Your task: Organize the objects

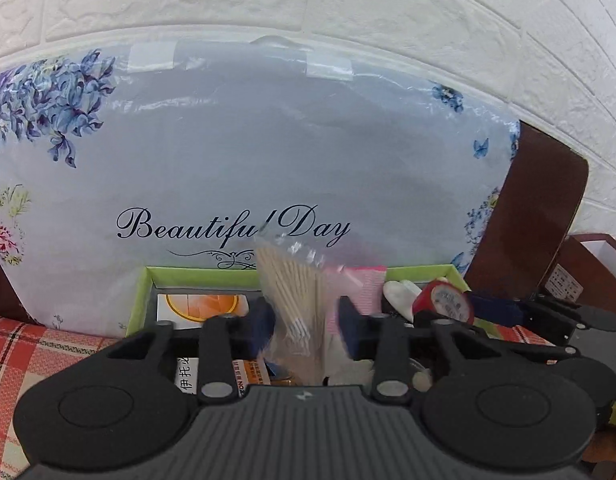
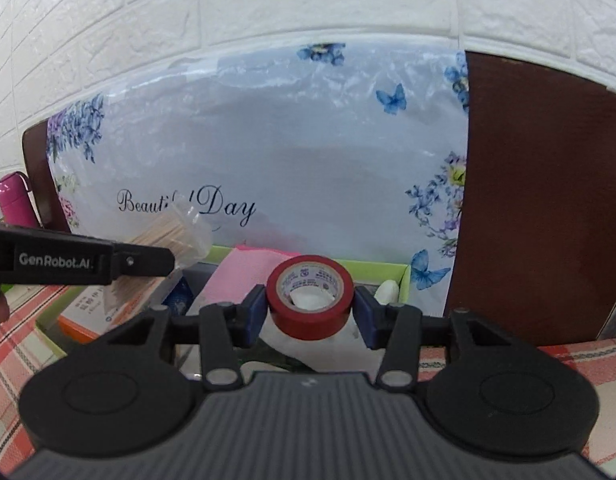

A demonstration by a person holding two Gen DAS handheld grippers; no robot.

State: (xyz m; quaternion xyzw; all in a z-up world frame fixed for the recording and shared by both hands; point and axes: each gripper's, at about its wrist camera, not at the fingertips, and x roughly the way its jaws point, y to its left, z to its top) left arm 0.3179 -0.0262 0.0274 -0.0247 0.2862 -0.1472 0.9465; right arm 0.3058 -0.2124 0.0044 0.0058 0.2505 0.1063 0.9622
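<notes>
A clear bag of thin wooden sticks stands between the pads of my left gripper, which is open, with gaps on both sides of the bag. It hangs over a green-rimmed box that holds small packets. In the right wrist view a red roll of tape sits between the blue pads of my right gripper over the same box. The pads stand close beside the roll and look just clear of it. The left gripper's finger and the stick bag show at the left.
The box holds a pink packet, white pieces and an orange-print carton. Behind it leans a floral "Beautiful Day" bag against a brown board and white brick wall. A pink bottle stands far left. Red checked cloth covers the table.
</notes>
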